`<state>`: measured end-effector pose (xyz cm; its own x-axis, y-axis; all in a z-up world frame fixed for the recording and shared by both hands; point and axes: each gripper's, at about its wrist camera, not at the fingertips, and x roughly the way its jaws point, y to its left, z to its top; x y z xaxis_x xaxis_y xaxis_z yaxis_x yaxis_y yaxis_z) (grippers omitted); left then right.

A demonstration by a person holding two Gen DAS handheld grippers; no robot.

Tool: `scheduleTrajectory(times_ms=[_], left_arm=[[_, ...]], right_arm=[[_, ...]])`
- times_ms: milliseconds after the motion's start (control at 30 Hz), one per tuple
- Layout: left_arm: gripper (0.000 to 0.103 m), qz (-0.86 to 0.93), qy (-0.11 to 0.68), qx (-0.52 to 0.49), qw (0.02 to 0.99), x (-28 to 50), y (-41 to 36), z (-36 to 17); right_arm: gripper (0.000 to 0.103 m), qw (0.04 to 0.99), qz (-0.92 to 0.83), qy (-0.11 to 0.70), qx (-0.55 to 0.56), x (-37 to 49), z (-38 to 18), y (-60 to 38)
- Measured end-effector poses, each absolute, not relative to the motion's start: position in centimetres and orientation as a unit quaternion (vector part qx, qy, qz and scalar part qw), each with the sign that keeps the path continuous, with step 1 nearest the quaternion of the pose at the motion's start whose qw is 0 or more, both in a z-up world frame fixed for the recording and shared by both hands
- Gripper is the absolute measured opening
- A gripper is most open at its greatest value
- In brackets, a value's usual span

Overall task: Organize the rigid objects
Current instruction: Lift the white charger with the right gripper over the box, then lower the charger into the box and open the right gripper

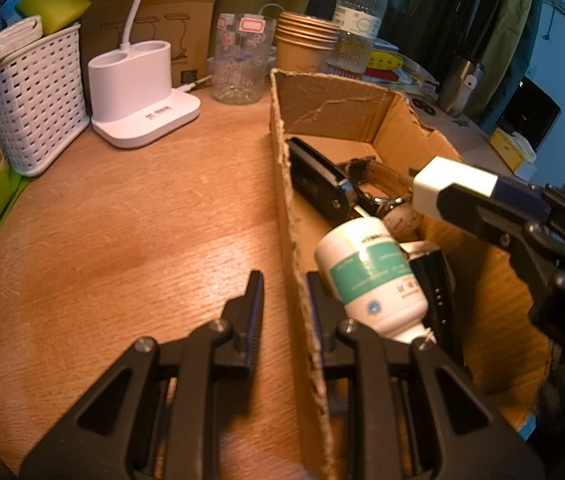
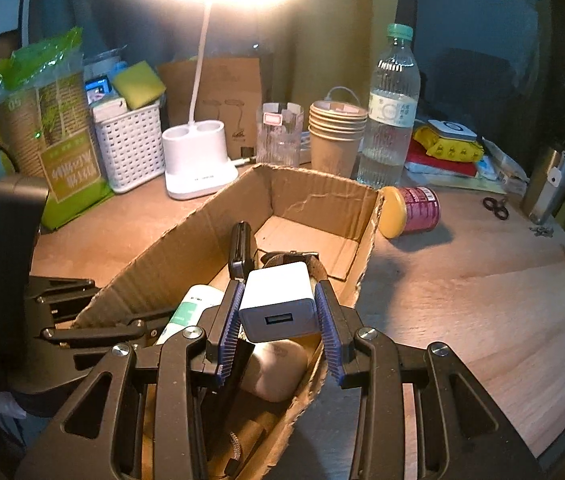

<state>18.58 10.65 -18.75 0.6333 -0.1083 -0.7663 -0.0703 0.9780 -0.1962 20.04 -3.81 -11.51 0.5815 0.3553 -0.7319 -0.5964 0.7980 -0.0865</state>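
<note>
The right gripper (image 2: 278, 312) grasps a white charger (image 2: 280, 306), its 2 blue pads pressed on the charger's sides, USB port facing back toward the camera. It holds the charger above the open box (image 2: 186, 236), over the near end, so the charger can likely go straight down among what is already inside.

Below and ahead of that gripper lie a black remote (image 2: 240, 252), a watch (image 2: 290, 258), a white bottle (image 2: 190, 310) to its left and a pale rounded thing (image 2: 278, 368) directly beneath; the free floor is at the far end.

The left gripper (image 1: 284, 304) is clenched on the box's near wall (image 1: 302, 280), 1 finger outside and 1 inside, presumably to steady the box while the other hand loads it.

A pink can (image 2: 412, 210) lies on its side on the desk (image 2: 482, 300), ahead and right of the right gripper, just outside the box, probably not yet sorted.
</note>
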Motion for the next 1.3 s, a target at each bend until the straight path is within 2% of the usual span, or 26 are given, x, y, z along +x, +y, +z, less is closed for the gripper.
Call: scheduleTrajectory(times_ms=[567,667,800,1300], left_arm=[[0.021,-0.011,0.428,-0.104,0.898,18.6,10.7,-18.8],[0.021,-0.011,0.428,-0.104,0.898,18.6,10.7,-18.8],[0.021,-0.01,0.428,-0.104,0.898,18.6,10.7,-18.8],[0.021,-0.011,0.428,-0.104,0.898,18.6,10.7,-18.8]], right_arm=[[0.039,0.862,0.267,0.383,-0.197,19.5,-12.6,-2.8],[0.041,0.862,0.267,0.384,-0.196,19.5,-12.6,-2.8],[0.051,0.86,0.271,0.387,-0.193,19.5,-12.6,-2.8],[0.051,0.866,0.269,0.376,-0.19,18.9,-11.5,-3.6]])
